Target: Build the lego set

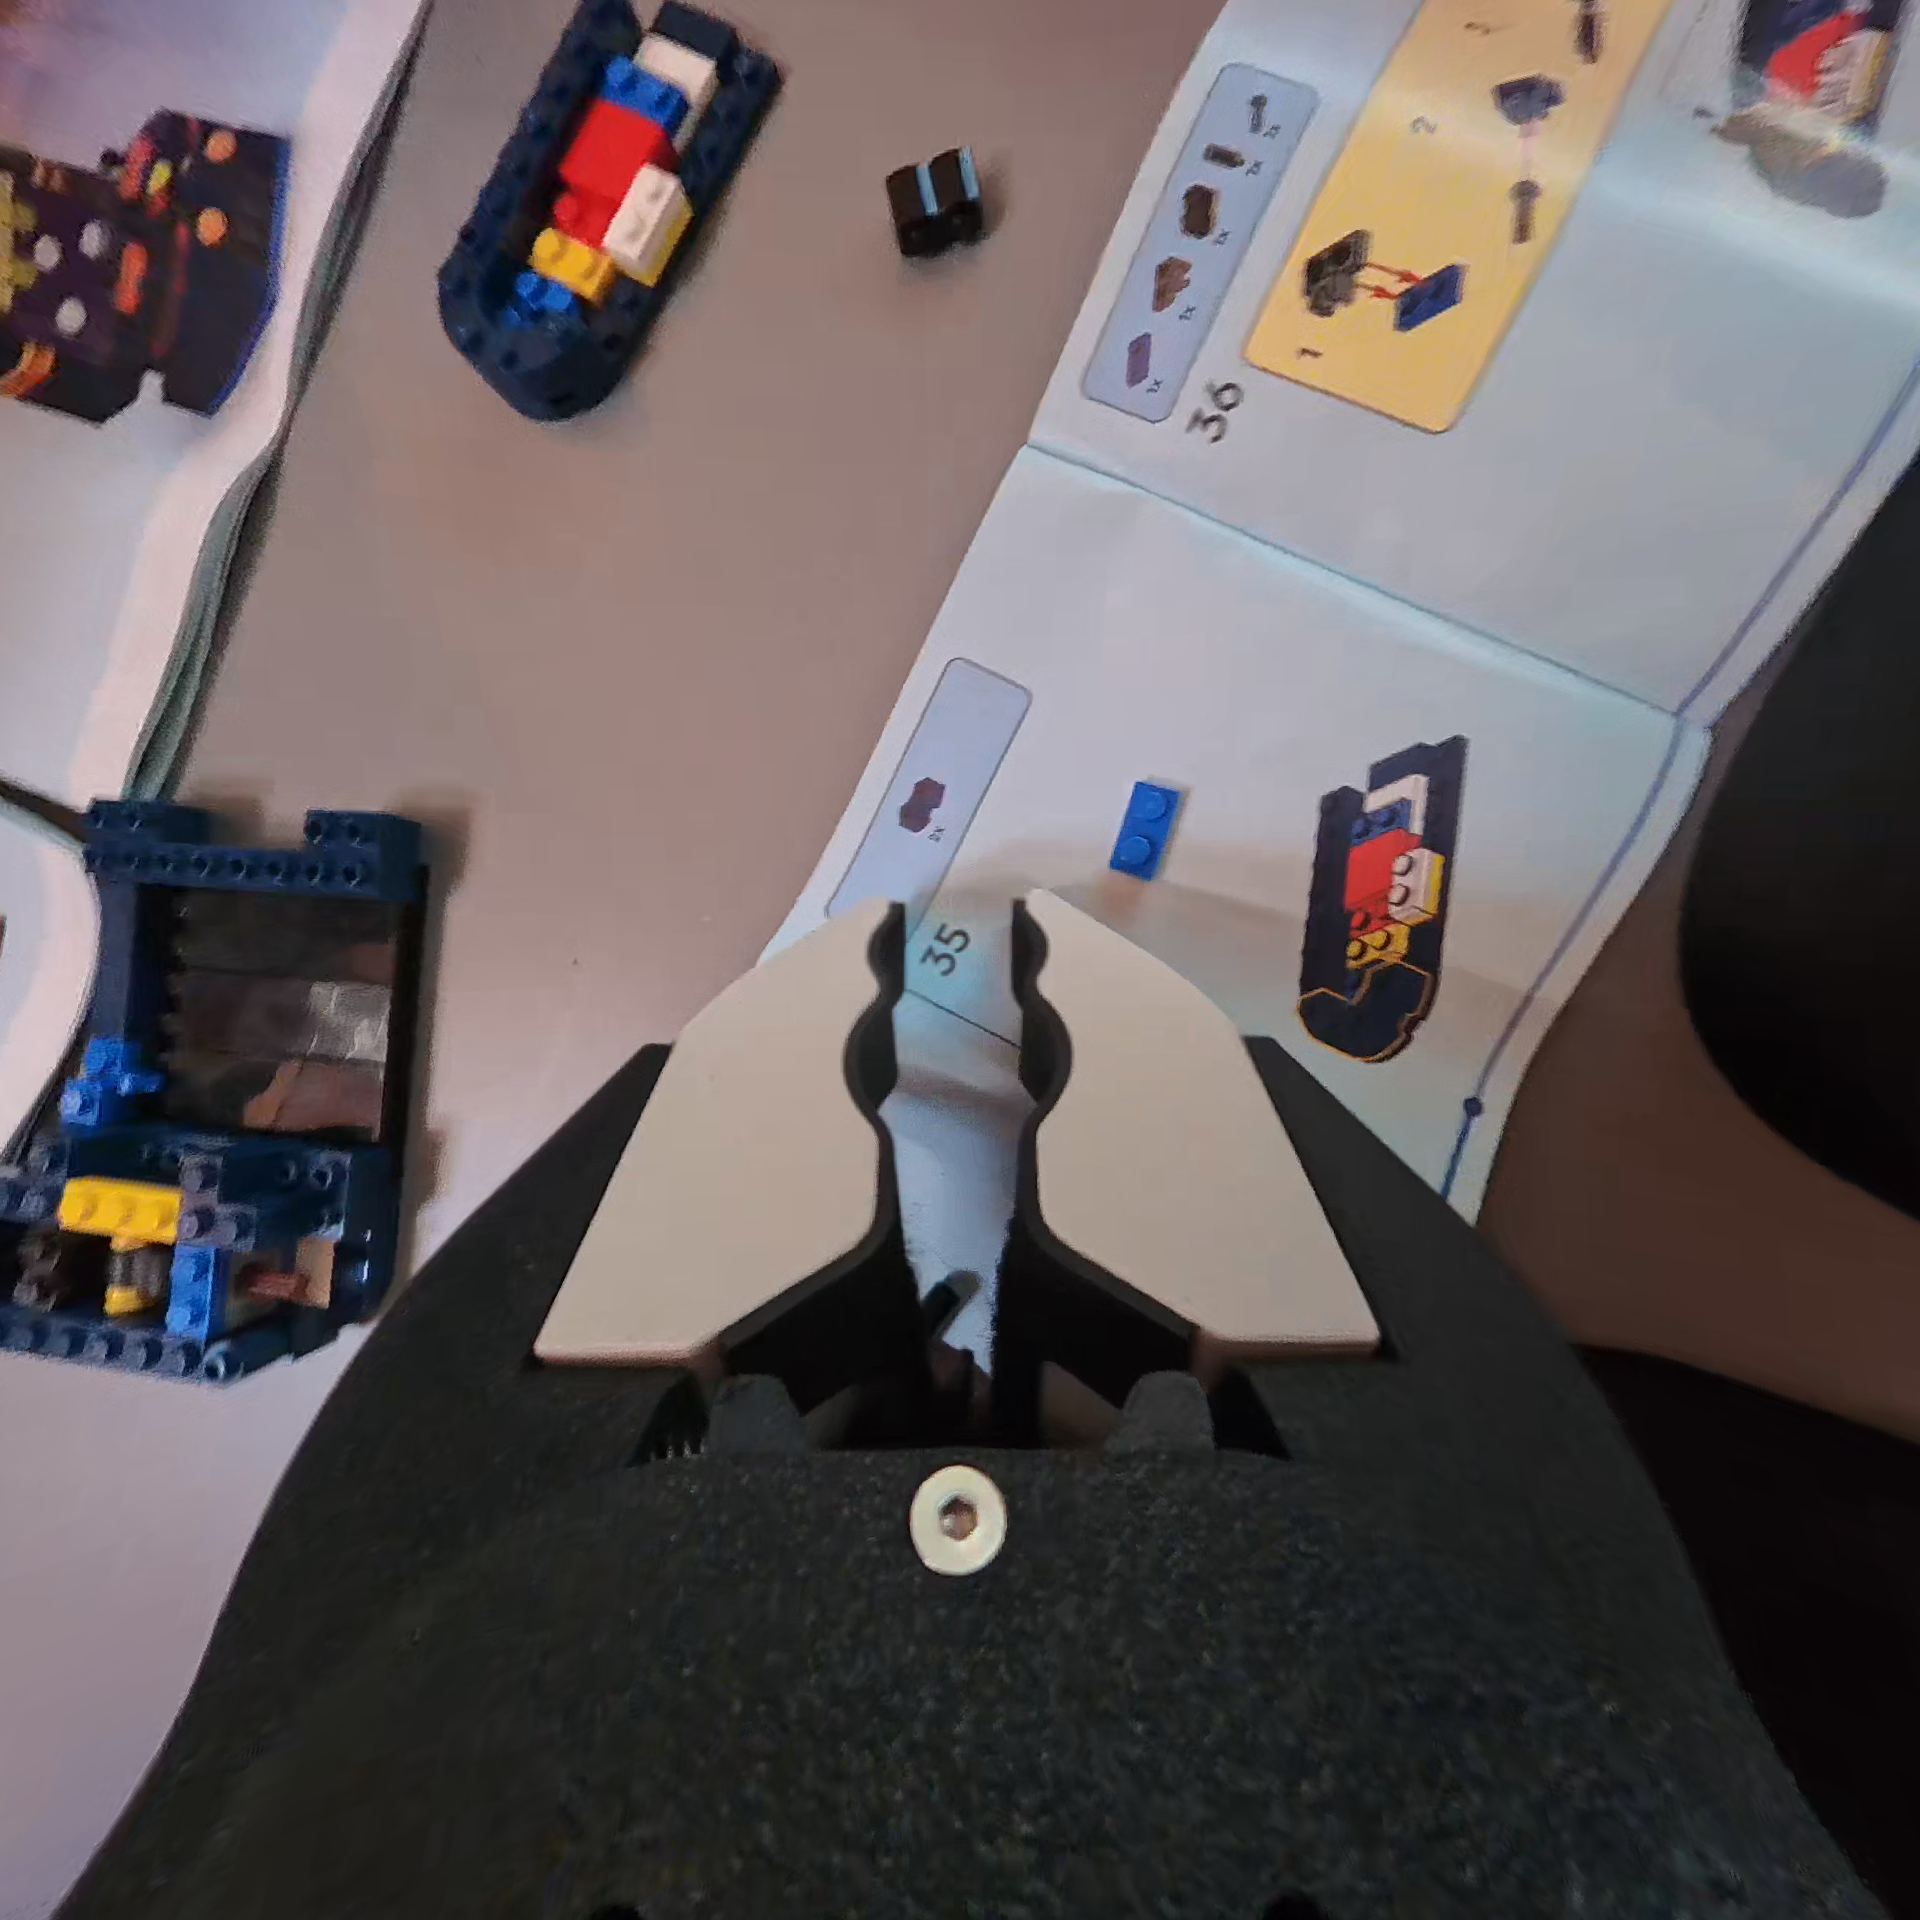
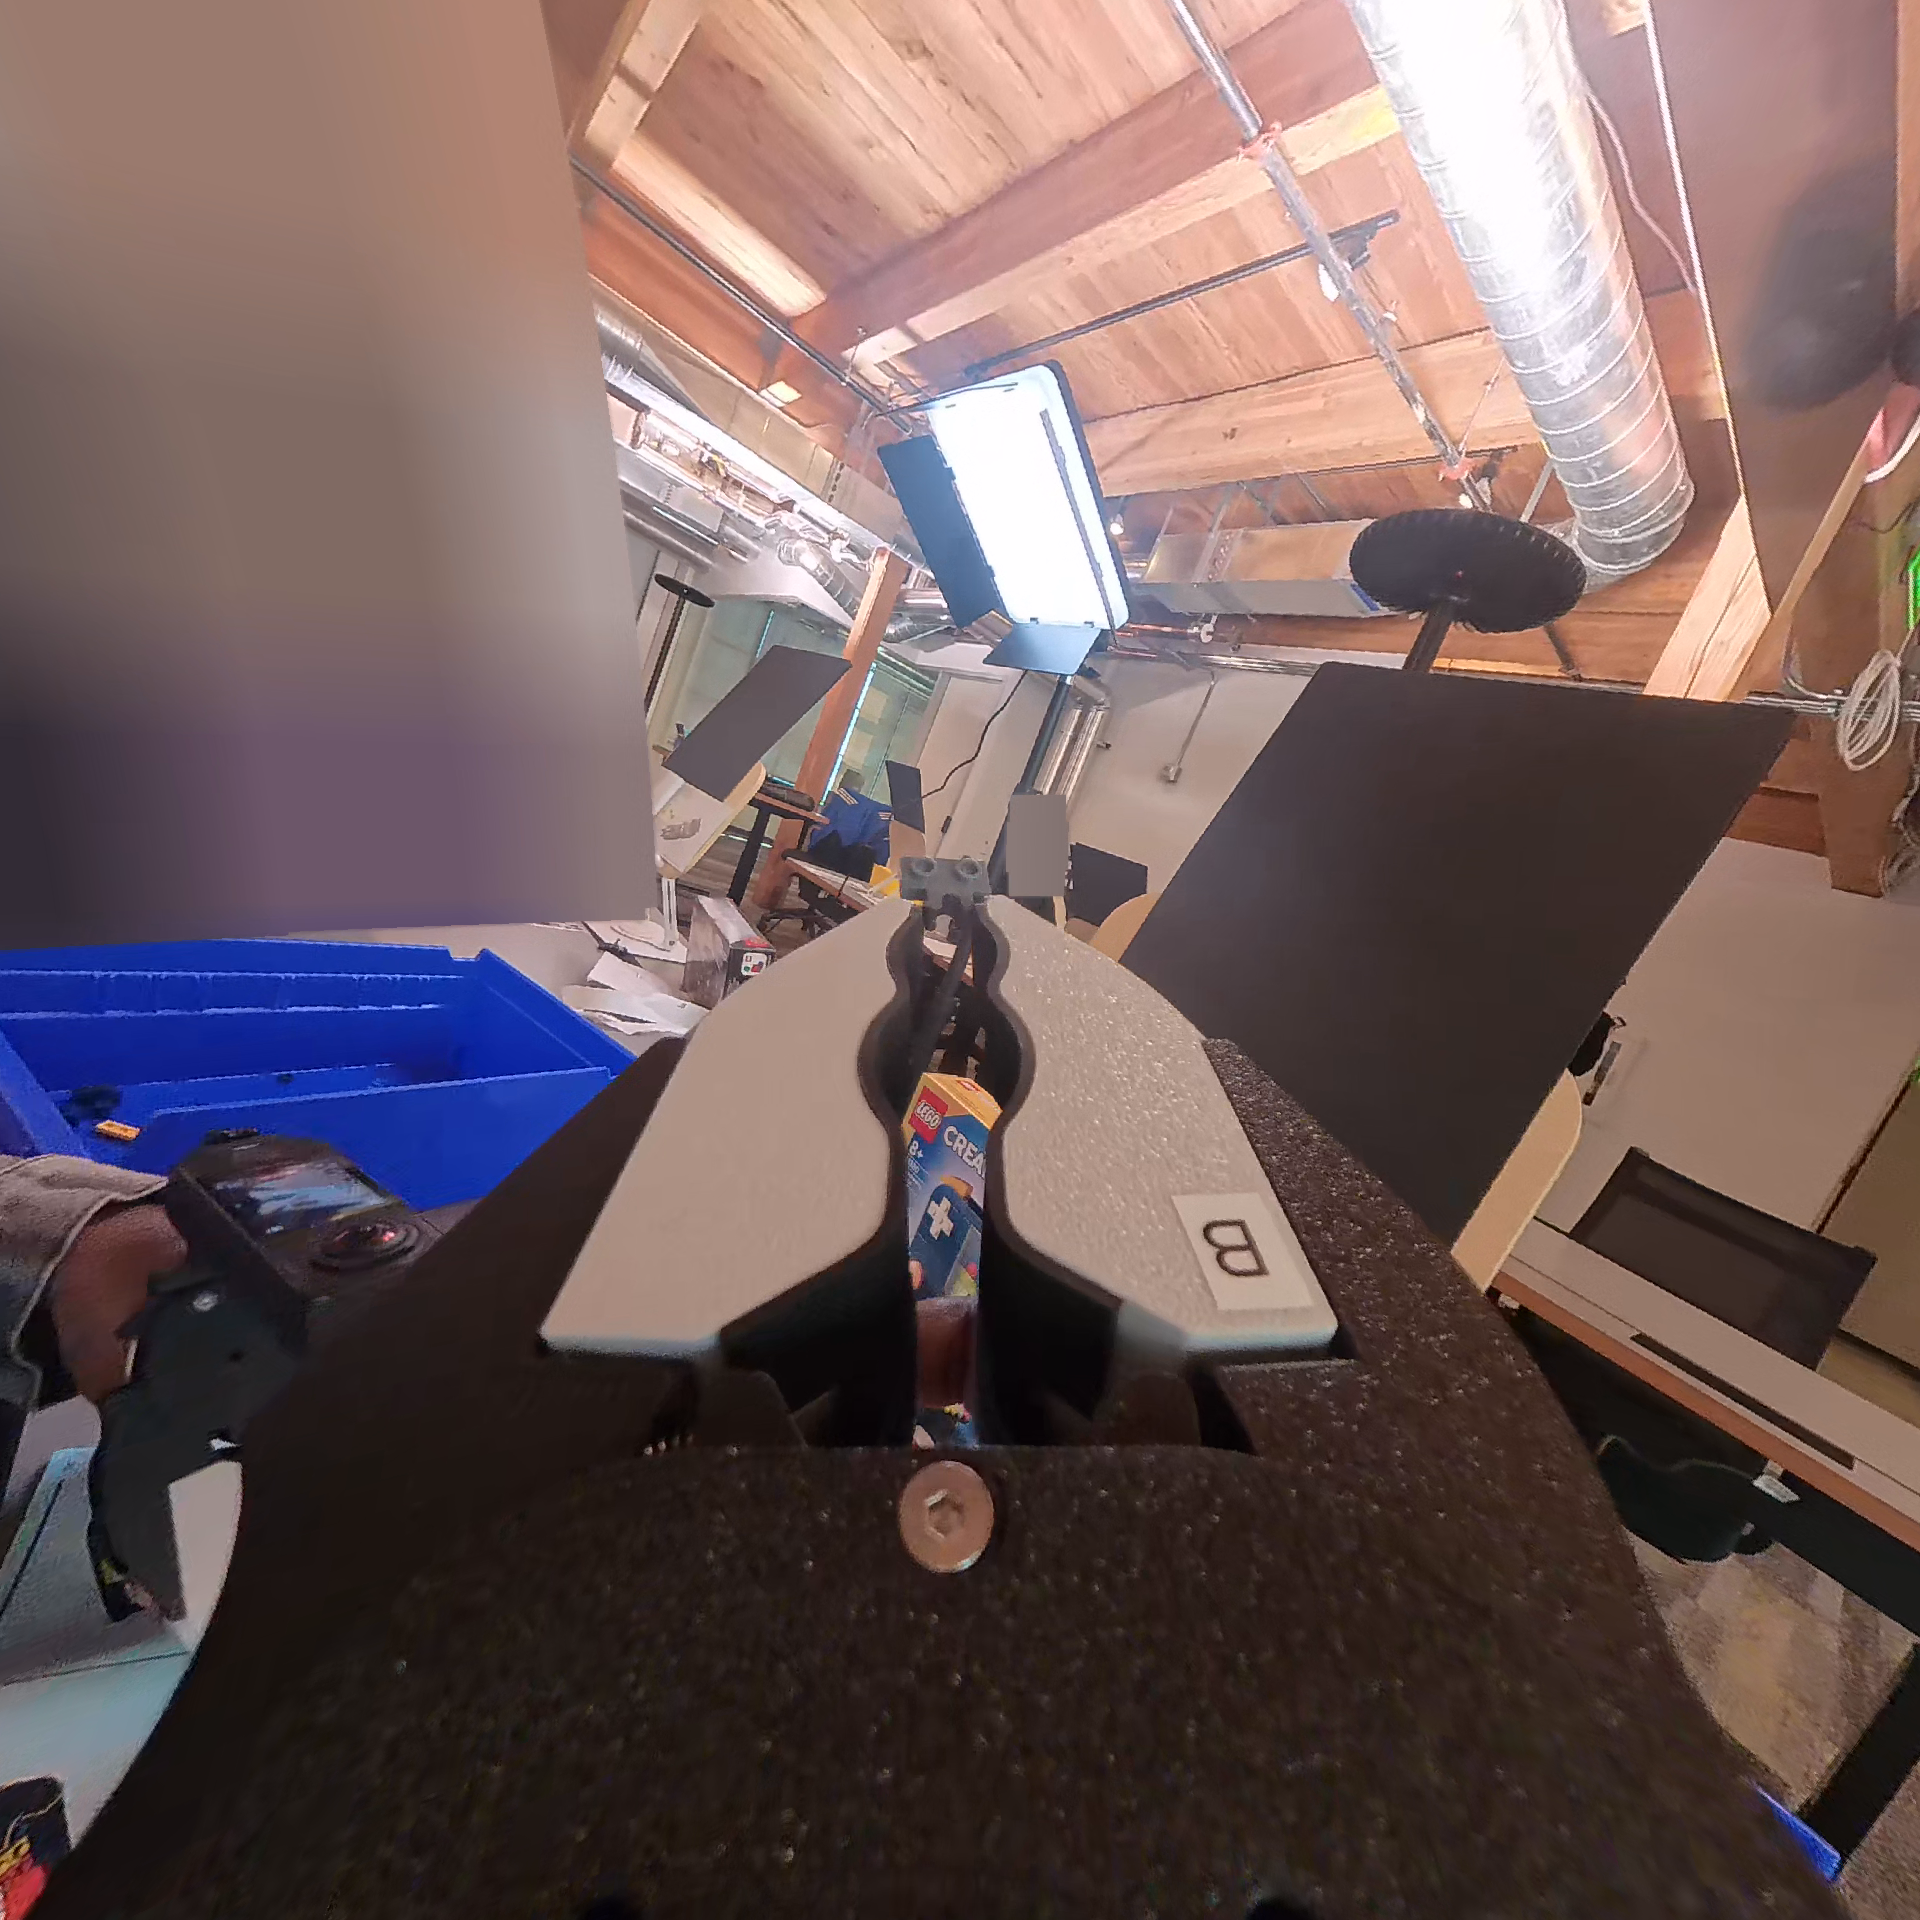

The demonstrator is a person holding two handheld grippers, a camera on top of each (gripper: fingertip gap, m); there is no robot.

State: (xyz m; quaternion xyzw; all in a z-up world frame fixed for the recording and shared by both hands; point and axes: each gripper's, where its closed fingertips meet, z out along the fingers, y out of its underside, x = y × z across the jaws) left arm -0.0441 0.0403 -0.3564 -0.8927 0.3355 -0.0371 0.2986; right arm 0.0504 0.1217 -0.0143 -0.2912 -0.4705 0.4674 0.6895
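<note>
Hovering over an open instruction booklet (image 1: 1299,665) on the table (image 1: 623,582), the left gripper (image 1: 956,920) has its fingers apart with only the printed page showing between them. A small blue two-stud plate (image 1: 1145,831) lies on that page just beyond the right fingertip, apart from it. Off the booklet's left edge, toward the table's left side, stands a dark blue brick frame (image 1: 229,1091) with yellow and blue pieces. Farther off lie a dark blue boat-shaped build (image 1: 608,208) filled with red, white, yellow and blue bricks, and a small black piece (image 1: 935,203) alone on the bare table.

In the right wrist view, the right gripper (image 2: 948,909) points up into the room, its fingers nearly together and pinching a small grey studded piece (image 2: 940,878) that sticks out past the tips. At the left edge a hand (image 2: 104,1299) grips the other gripper's black handle before a blue bin (image 2: 312,1039). A yellow toy box (image 2: 951,1122) shows through the jaw gap. A lit light panel (image 2: 1029,499) hangs under the wooden ceiling (image 2: 987,156).
</note>
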